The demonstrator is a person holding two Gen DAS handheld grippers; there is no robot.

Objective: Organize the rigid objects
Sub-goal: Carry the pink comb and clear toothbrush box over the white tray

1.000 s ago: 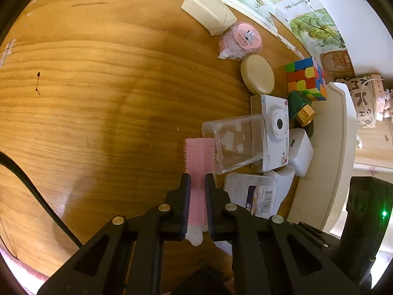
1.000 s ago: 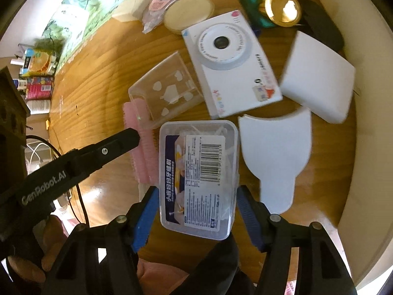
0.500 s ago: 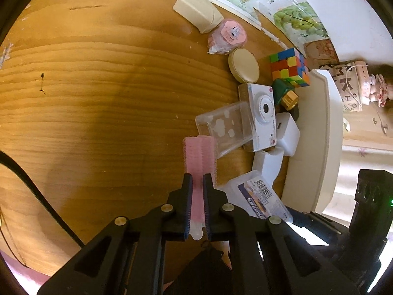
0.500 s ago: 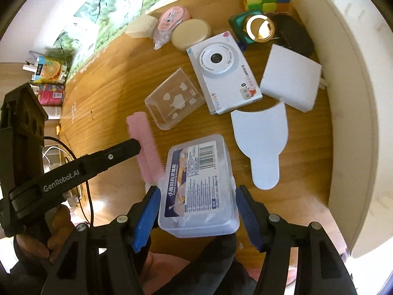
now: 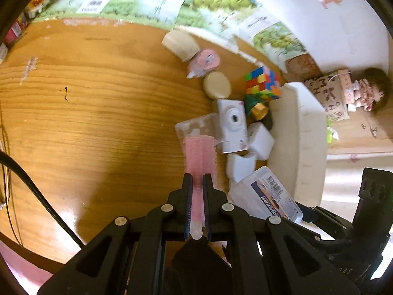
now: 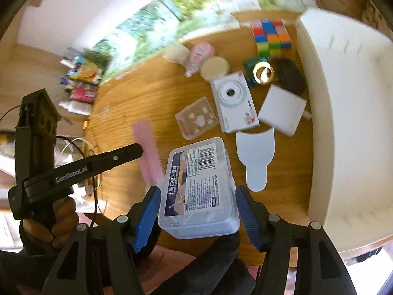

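Note:
My left gripper (image 5: 197, 179) is shut on the handle of a pink comb (image 5: 199, 152), which sticks out forward above the wooden table (image 5: 98, 123). In the right wrist view the same comb (image 6: 147, 145) hangs off the left gripper (image 6: 137, 148) at the left. My right gripper (image 6: 197, 189) is shut on a clear plastic box with a barcode label (image 6: 200, 172), its blue pads pressing both long sides. That box (image 5: 267, 194) also shows at the lower right of the left wrist view. Both items are held clear of the table.
On the table lie a white camera (image 6: 233, 100), a small clear case (image 6: 197, 118), a white paddle-shaped piece (image 6: 255, 152), a white square box (image 6: 282, 109), a round cream tin (image 6: 215, 67), a colour cube (image 6: 271, 36) and a gold-capped green bottle (image 6: 261, 71). A white tray (image 6: 343, 98) stands on the right.
Both grippers have risen from the table, carrying the pink comb and the clear labelled box. The objects on the table look smaller and farther away.

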